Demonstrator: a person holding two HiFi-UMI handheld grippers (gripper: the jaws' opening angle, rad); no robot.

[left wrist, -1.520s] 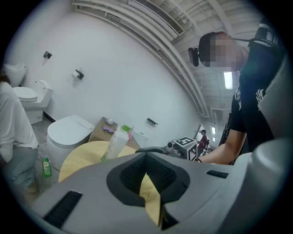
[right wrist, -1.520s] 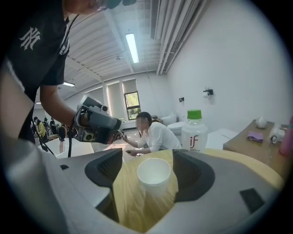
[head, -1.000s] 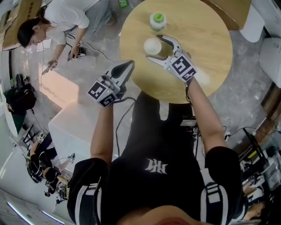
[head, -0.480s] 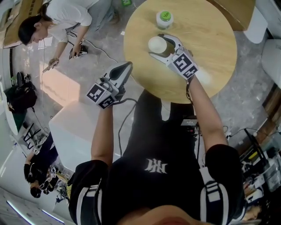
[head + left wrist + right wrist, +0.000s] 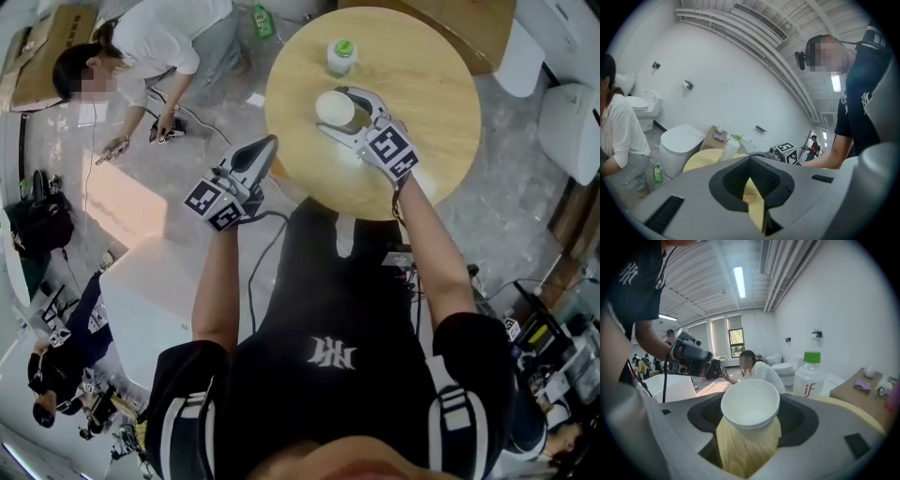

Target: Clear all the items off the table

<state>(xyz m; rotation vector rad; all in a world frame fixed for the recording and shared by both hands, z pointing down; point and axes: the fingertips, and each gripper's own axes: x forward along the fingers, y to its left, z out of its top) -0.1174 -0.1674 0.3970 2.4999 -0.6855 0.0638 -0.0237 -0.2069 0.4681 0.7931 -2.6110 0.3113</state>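
Note:
A white paper cup [image 5: 334,107] stands upright on the round wooden table [image 5: 422,75]. My right gripper [image 5: 337,111] reaches around it with one jaw on each side. In the right gripper view the cup [image 5: 750,406] sits between the jaws, which are closing, and a gap still shows on both sides. A clear bottle with a green cap [image 5: 340,54] stands farther back, and it shows to the cup's right as the bottle [image 5: 809,376]. My left gripper [image 5: 270,142] hovers off the table's left edge, shut and empty.
A person in white crouches on the floor at the far left [image 5: 141,37]. A white box [image 5: 150,281] stands below my left arm. White toilets [image 5: 572,112] line the right side. A cardboard box [image 5: 478,23] sits behind the table, and a green bottle [image 5: 263,19] stands on the floor.
The right gripper's jaws have drawn in closer around the paper cup. The left gripper has stayed beside the table's edge.

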